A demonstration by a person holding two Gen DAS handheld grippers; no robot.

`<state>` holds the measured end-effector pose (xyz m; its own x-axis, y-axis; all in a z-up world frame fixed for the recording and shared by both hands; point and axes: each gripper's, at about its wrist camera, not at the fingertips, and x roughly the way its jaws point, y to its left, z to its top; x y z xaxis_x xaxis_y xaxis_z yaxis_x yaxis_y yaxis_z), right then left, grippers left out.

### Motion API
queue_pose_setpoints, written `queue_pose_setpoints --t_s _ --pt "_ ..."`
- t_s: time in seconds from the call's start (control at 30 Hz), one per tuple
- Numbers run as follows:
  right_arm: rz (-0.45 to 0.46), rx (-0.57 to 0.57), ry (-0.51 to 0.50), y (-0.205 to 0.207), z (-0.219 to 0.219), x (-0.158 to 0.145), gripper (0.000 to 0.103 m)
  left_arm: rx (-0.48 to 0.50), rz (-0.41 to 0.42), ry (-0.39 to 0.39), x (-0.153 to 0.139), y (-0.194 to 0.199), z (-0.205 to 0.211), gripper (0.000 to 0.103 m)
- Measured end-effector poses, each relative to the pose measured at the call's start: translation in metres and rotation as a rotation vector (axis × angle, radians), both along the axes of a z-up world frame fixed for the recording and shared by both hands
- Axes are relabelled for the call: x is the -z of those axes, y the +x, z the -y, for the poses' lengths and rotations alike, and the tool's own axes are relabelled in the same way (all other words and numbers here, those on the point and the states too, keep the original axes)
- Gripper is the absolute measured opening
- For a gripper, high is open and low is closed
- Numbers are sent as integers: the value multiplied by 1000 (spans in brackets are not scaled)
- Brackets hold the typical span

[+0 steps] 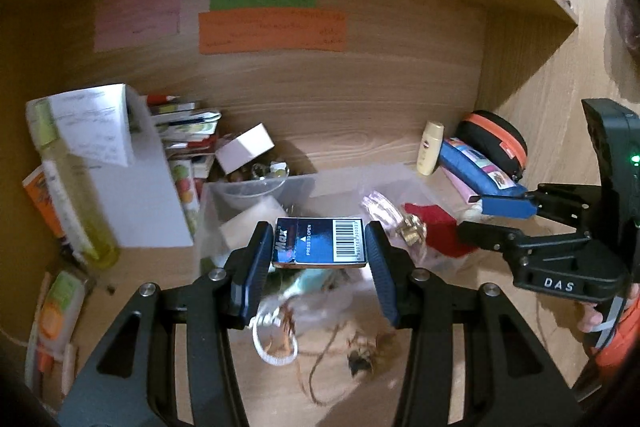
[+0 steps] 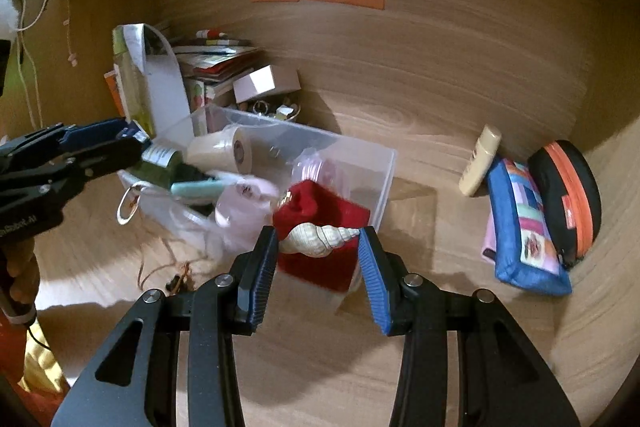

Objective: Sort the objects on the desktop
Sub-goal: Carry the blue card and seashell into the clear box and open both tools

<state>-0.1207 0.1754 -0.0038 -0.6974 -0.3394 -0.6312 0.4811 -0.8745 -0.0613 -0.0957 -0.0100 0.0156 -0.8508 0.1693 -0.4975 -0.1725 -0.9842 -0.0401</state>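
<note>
My left gripper (image 1: 318, 231) is shut on a dark blue staple box (image 1: 320, 247) with a white barcode, and holds it flat above the clear plastic bin (image 1: 260, 183). In the right wrist view the same left gripper (image 2: 138, 143) comes in from the left with the box (image 2: 160, 157) over the bin's (image 2: 384, 163) near corner. My right gripper (image 2: 318, 231) is shut on a cream spiral seashell (image 2: 320, 237), lying crosswise between the blue pads, above a red cloth (image 2: 320, 203) in the bin. The right gripper (image 1: 474, 217) also shows at the right of the left wrist view.
The bin holds a tape roll (image 2: 224, 149) and plastic bags. Behind it are a white box (image 2: 264, 83), stacked books (image 2: 216, 61) and a green bottle (image 1: 76, 195). A cream bottle (image 2: 480, 159), blue pouch (image 2: 524, 227) and black-orange case (image 2: 568, 195) stand right. Cords (image 1: 320, 359) lie in front.
</note>
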Motion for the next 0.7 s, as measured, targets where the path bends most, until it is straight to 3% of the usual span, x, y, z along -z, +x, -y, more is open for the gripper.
queue_pose_setpoints --t_s 0.23,0.43,0.7 --pt "33 -10 -17 -33 15 2 38 24 92 -1 17 -50 -6 47" --pt "59 -5 -24 -49 24 11 39 4 149 -11 34 -65 -6 47" --pt "115 27 -8 -62 34 17 39 -13 98 -2 19 -53 -5 52"
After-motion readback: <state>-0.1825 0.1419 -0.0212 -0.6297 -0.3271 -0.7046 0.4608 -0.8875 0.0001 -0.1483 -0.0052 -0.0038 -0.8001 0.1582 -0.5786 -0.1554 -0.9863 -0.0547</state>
